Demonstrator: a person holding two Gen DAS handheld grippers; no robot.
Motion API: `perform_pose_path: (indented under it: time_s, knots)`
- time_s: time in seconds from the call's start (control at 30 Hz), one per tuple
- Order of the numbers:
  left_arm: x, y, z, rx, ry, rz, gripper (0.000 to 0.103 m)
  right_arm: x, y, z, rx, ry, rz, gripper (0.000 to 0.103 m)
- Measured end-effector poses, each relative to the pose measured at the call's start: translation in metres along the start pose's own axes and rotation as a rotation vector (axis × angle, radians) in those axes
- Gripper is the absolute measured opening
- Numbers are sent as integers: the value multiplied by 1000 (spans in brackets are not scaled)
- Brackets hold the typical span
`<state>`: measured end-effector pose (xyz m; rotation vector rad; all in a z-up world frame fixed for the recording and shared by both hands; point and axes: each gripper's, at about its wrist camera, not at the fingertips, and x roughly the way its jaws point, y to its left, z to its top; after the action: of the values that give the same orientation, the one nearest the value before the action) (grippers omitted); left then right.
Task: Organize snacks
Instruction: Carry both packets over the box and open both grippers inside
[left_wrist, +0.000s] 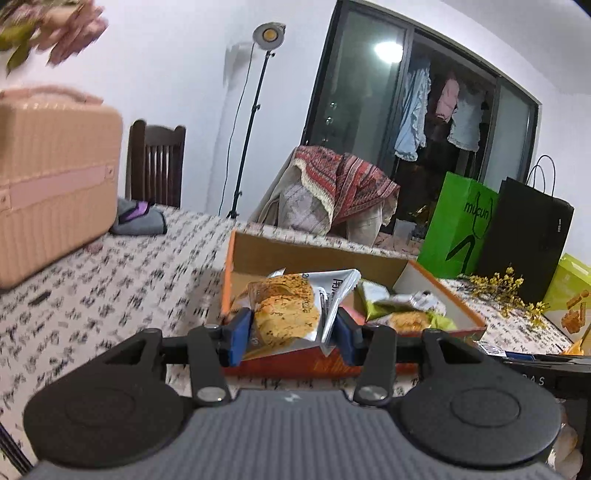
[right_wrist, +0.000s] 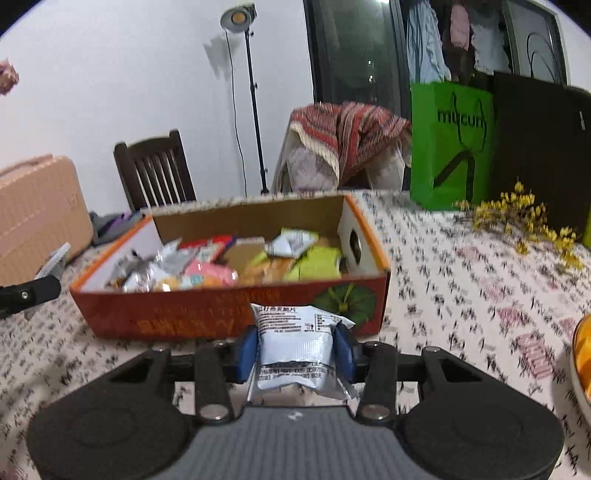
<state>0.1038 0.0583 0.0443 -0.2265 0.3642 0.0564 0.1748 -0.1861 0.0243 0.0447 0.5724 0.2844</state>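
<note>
Left wrist: our left gripper (left_wrist: 291, 332) clamps a cake packet (left_wrist: 286, 314) above the box's (left_wrist: 258, 254) near edge. Right wrist: right gripper (right_wrist: 297, 349) clamps a silver packet (right_wrist: 297, 343) just before the box (right_wrist: 184, 321).

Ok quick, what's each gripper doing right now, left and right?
Left gripper: shut on a snack packet with a cracker picture, at the orange box.
Right gripper: shut on a silver snack packet, short of the box.
</note>
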Motion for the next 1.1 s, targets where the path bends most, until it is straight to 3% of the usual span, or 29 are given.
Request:
perform_pose_path:
  time_s: [0.33,0.6,1.0,1.1]
  knots:
    - [27,-28,36,21,-2,-16,48,4,4,44,20,-88,17,44]
    - [69,-38,56,4,-2,12,48,40,9,71,42,-107,20,44]
    - [126,-26,40,17,54,51,48,92,-5,57,42,-106,13,45]
    - [123,-23,38,15,42,40,57,94,-4,54,25,-104,20,50]
